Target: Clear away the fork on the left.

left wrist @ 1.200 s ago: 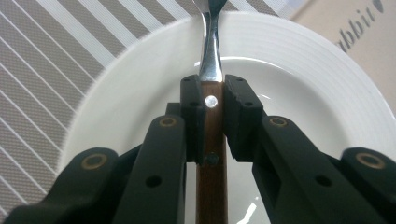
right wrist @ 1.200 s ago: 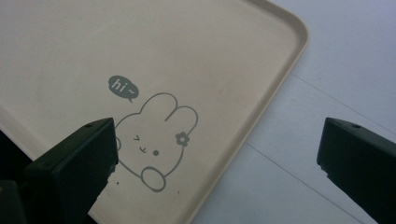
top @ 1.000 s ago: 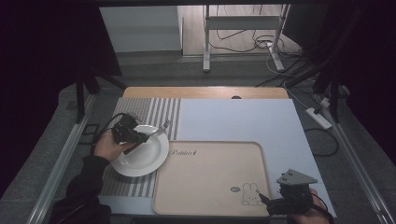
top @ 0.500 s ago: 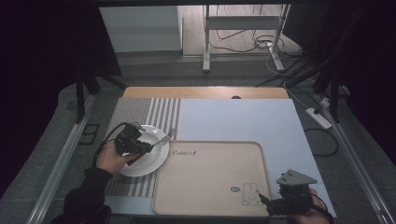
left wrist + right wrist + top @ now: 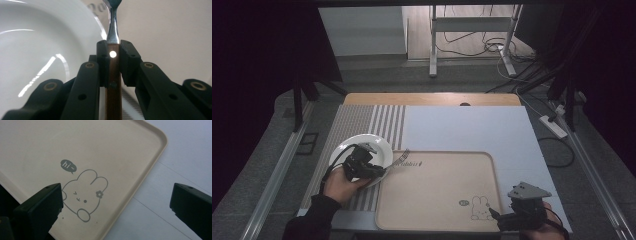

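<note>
Fork point(image 5: 113, 37) with a wooden handle sits clamped in my left gripper point(image 5: 113, 53), its jaws tight on the stiff, light handle; the metal neck looks slippery. It hangs between white plate point(image 5: 354, 145) and tray point(image 5: 437, 195). My right gripper point(image 5: 116, 202) stands wide, empty.

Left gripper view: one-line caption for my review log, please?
Left gripper clamps a wooden-handled fork, its metal neck reaching out between a white plate and a beige tray.

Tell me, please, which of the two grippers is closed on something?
The left gripper, beside the white plate, is shut on a wooden-handled fork; the right gripper is open and holds nothing.
</note>
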A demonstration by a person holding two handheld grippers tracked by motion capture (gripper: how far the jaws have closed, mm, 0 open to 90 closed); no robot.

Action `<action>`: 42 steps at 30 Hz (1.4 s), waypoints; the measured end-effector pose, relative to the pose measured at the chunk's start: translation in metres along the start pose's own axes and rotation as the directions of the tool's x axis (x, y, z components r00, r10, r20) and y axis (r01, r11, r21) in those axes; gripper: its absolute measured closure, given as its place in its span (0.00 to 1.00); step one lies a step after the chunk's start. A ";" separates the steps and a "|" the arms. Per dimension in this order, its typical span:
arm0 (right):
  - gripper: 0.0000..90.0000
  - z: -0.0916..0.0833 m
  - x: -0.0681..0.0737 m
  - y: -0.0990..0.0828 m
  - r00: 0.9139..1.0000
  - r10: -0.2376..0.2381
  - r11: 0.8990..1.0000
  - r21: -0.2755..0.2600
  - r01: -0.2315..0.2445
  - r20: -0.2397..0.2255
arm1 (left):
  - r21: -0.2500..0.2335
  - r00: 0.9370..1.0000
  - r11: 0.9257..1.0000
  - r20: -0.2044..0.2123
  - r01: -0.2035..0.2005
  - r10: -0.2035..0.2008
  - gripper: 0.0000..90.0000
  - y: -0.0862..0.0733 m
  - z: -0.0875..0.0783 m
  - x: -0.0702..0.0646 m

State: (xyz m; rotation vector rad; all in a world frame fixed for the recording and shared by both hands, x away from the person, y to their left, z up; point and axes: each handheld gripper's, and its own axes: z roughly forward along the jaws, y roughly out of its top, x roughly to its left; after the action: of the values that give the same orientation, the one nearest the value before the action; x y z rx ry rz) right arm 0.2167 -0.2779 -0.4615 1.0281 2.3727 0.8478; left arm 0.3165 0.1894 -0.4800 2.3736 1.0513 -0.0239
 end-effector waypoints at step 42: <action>0.00 0.001 0.001 0.001 1.000 -0.017 1.000 0.011 0.017 0.002 | 0.051 0.978 0.980 0.094 -0.190 0.184 0.99 0.046 0.075 -0.080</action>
State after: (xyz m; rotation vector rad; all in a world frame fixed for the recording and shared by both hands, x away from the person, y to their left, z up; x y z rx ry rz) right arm 0.2170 -0.2761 -0.4624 1.0117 2.3841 0.8280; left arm 0.3071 0.0733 -0.5050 2.4920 0.7928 -0.0928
